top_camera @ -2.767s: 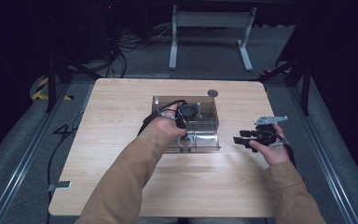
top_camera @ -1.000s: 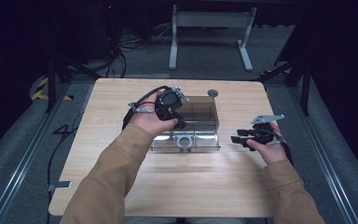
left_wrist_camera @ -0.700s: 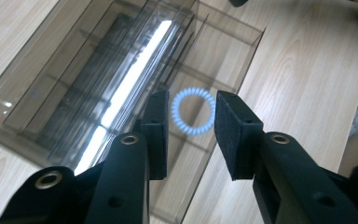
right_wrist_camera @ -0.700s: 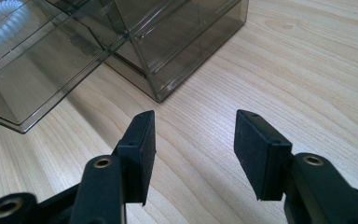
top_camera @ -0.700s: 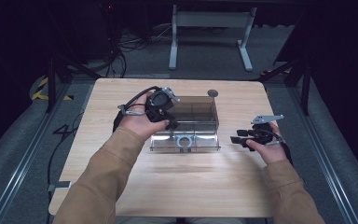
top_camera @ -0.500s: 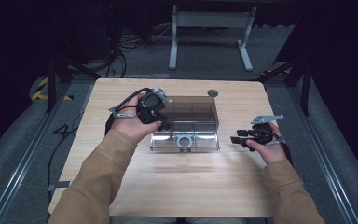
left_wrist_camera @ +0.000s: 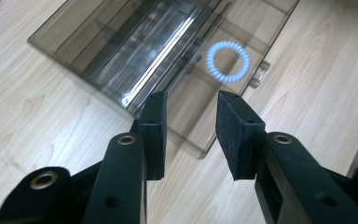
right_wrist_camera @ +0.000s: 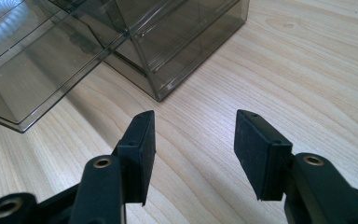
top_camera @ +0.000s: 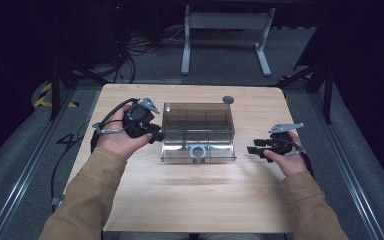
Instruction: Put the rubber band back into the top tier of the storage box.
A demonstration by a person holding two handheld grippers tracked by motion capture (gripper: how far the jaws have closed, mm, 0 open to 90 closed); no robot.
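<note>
Left tool [top_camera: 155,134], jaws spread and just opening with nothing between, sits beside the box [top_camera: 198,131]; right tool [top_camera: 252,149] spread, over the worktop [top_camera: 190,200].

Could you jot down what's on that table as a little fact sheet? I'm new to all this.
Surface: wooden table
Main thing: smoky clear plastic box, its drawer pulled out toward the person
In the drawer: a pale blue coiled ring
Also on the table: small dark round disc near the far edge
Left hand-held gripper: open, holding nothing, beside the box's left side
Right hand-held gripper: open, holding nothing, to the right of the box
</note>
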